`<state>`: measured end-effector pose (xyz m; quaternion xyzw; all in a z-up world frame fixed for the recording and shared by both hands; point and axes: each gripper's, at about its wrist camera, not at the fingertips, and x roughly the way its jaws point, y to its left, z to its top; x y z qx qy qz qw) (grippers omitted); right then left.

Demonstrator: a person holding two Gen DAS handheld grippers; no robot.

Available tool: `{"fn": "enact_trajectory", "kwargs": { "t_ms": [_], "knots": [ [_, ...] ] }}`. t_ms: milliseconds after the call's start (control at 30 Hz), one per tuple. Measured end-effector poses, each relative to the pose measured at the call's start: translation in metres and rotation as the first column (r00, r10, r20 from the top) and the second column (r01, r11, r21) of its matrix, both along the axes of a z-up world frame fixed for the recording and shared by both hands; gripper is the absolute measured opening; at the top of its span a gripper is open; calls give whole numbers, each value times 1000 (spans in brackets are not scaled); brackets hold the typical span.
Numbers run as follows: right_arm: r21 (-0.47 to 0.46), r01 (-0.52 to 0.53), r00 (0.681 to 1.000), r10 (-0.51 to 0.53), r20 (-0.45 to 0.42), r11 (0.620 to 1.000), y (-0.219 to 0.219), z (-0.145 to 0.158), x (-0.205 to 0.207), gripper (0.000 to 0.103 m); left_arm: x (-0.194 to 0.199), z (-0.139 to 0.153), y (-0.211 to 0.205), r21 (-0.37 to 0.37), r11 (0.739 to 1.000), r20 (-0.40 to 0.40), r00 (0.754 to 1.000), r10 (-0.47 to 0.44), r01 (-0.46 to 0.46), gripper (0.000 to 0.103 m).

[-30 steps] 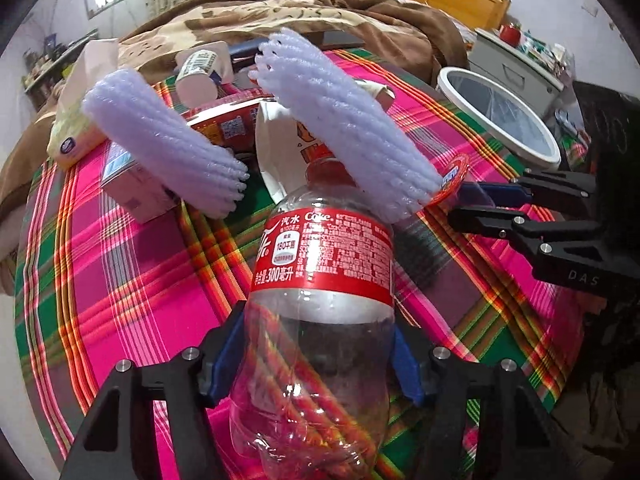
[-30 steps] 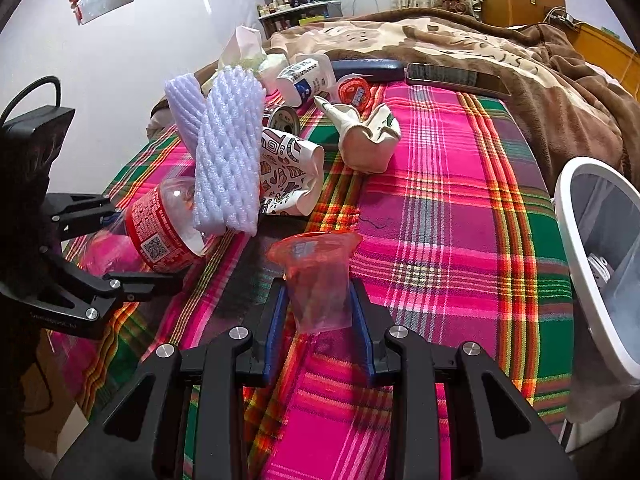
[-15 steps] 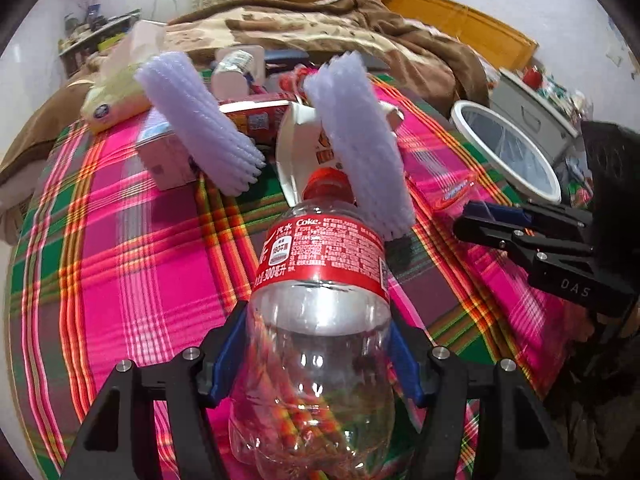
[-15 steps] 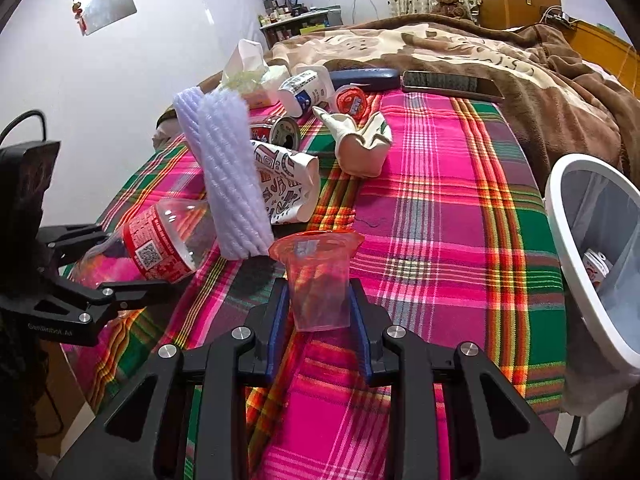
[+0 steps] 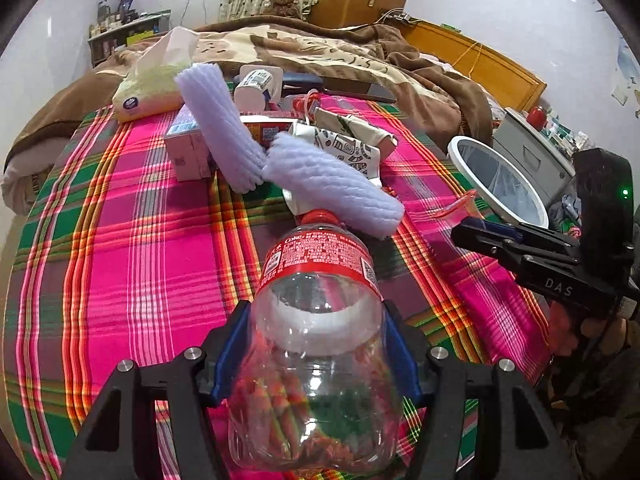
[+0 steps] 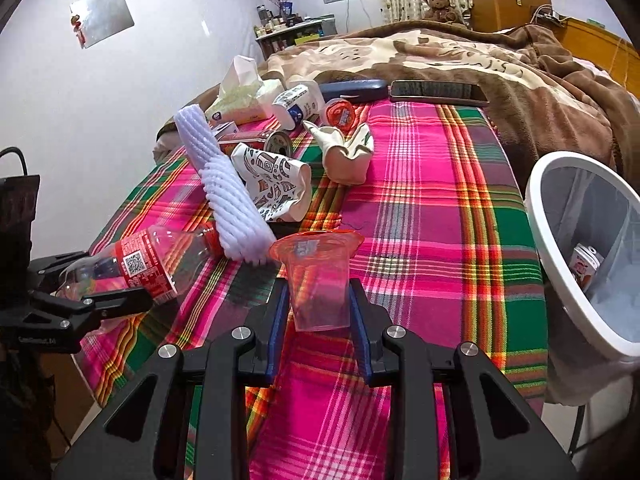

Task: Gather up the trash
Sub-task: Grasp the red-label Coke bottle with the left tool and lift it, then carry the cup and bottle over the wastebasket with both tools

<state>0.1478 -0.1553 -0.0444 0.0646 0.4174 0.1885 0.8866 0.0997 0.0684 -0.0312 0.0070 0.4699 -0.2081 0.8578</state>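
Foam sleeve [image 5: 332, 182] toppled beside the "Coke" bottle [image 5: 316, 304].

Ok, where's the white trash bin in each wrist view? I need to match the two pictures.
Left wrist: trash bin at middle right, past the table's far right edge, above the right gripper.
Right wrist: trash bin at the right edge, beside the table.
Shared landmark: the white foam sleeve lying by the Coke bottle's cap.

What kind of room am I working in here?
Most likely a bedroom: a bed with a brown blanket lies behind the plaid-covered table, a teddy bear sits by the curtained window, and a bin stands beside the table.
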Motion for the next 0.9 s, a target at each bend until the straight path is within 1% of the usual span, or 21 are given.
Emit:
{"fn": "enact_trajectory", "kwargs": {
  "t_ms": [133, 267, 467, 533, 633, 700, 900],
  "knots": [
    [2, -8, 1000, 8, 7, 1000, 0, 2, -3, 30, 0, -9, -4, 6, 1000, -34, 999, -14, 14, 63],
    [8, -6, 1000, 6, 9, 1000, -2, 2, -4, 30, 7, -19, -5, -16, 1000, -77, 997, -15, 14, 64],
    [13, 5, 1000, -5, 14, 1000, -8, 3, -7, 30, 17, -24, -19, 57, 998, -95, 995, -20, 25, 64],
    [15, 9, 1000, -9, 16, 1000, -11, 3, -8, 30, 16, -21, -22, 57, 998, -85, 996, -21, 26, 62],
    [19, 15, 1000, -15, 18, 1000, -14, 4, -8, 30, 14, -19, -25, 81, 996, -74, 997, -16, 22, 62],
    [27, 22, 1000, -22, 21, 999, -18, 4, -9, 30, 13, -17, -24, 73, 997, -69, 998, -9, 14, 62],
    [41, 34, 999, -35, 35, 999, -27, 8, -10, 30, 3, 1, -29, 73, 997, -13, 1000, -1, 2, 62]
  ]
}}
